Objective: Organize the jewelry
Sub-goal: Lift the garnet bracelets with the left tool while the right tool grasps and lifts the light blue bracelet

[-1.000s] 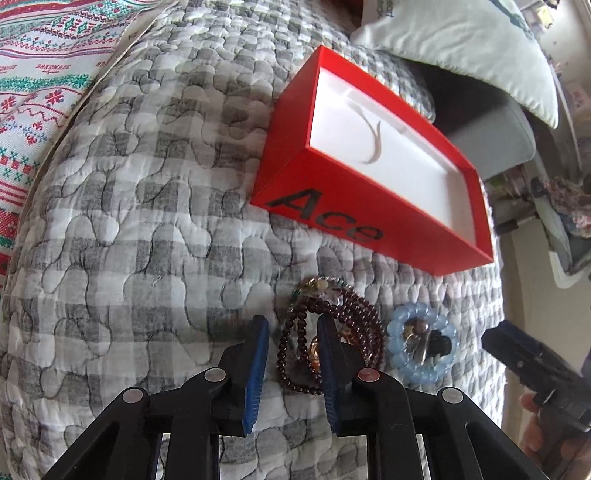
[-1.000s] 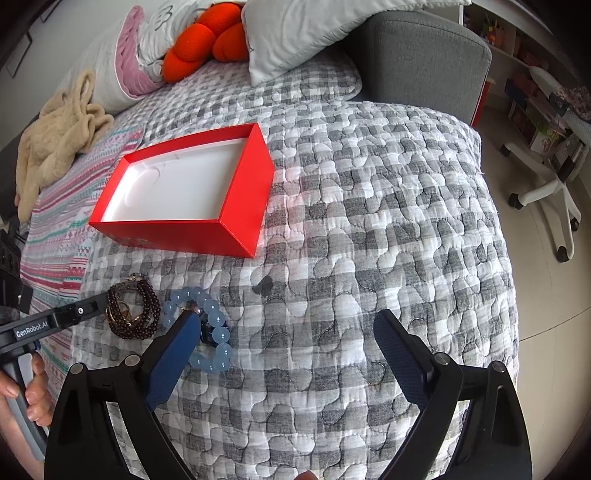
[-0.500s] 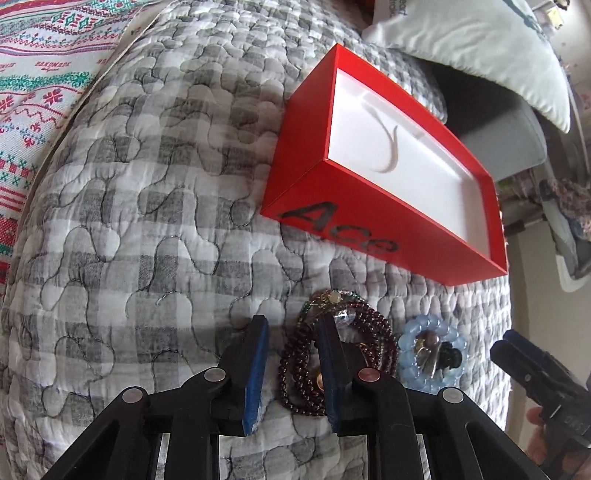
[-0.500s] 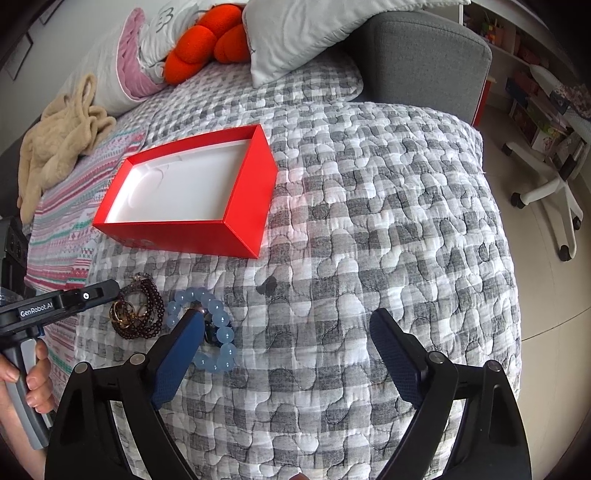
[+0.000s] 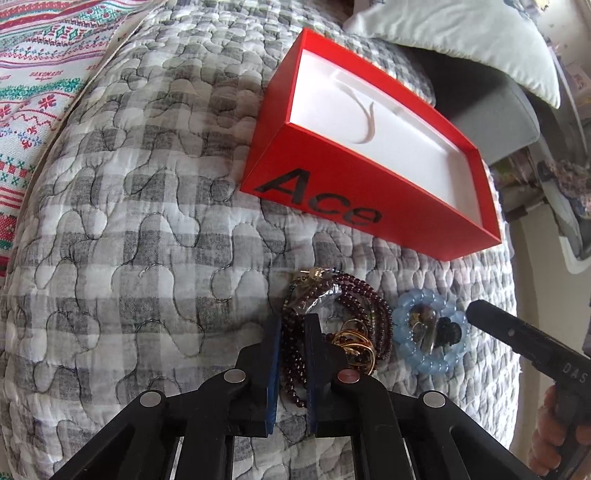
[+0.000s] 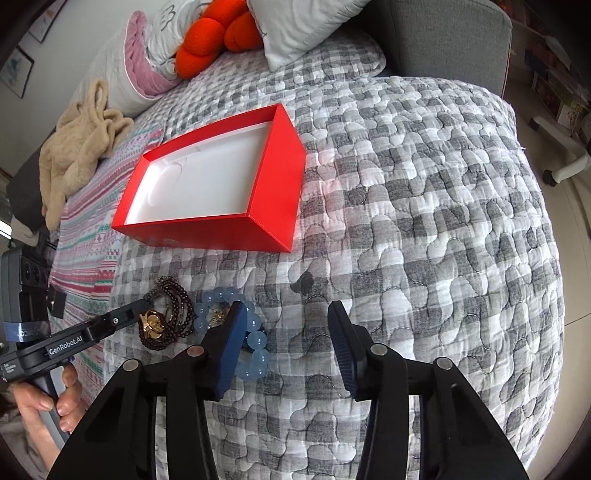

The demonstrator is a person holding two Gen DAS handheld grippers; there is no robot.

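Observation:
A dark red bead bracelet pile [image 5: 343, 306] with gold rings [image 5: 354, 341] lies on the grey checked quilt, also in the right wrist view [image 6: 173, 314]. My left gripper [image 5: 293, 326] is shut on strands of the dark red bead bracelet. A pale blue bead bracelet [image 5: 430, 338] lies just right of it, around small dark items. My right gripper [image 6: 286, 314] is open, its left finger over the blue bracelet [image 6: 251, 354]. An open red box [image 5: 369, 192] with a white lining stands beyond the jewelry; it also shows in the right wrist view [image 6: 221, 192].
A striped blanket [image 5: 33, 74] lies left of the quilt. Pillows [image 6: 303, 26], an orange plush [image 6: 218, 37] and a beige cloth [image 6: 77, 147] lie at the back. The quilt drops off at the right edge above the floor; an office chair base [image 6: 561, 166] stands there.
My left gripper's fingers have closed onto the dark red beads. My right gripper has narrowed its opening and moved closer over the blue bracelet.

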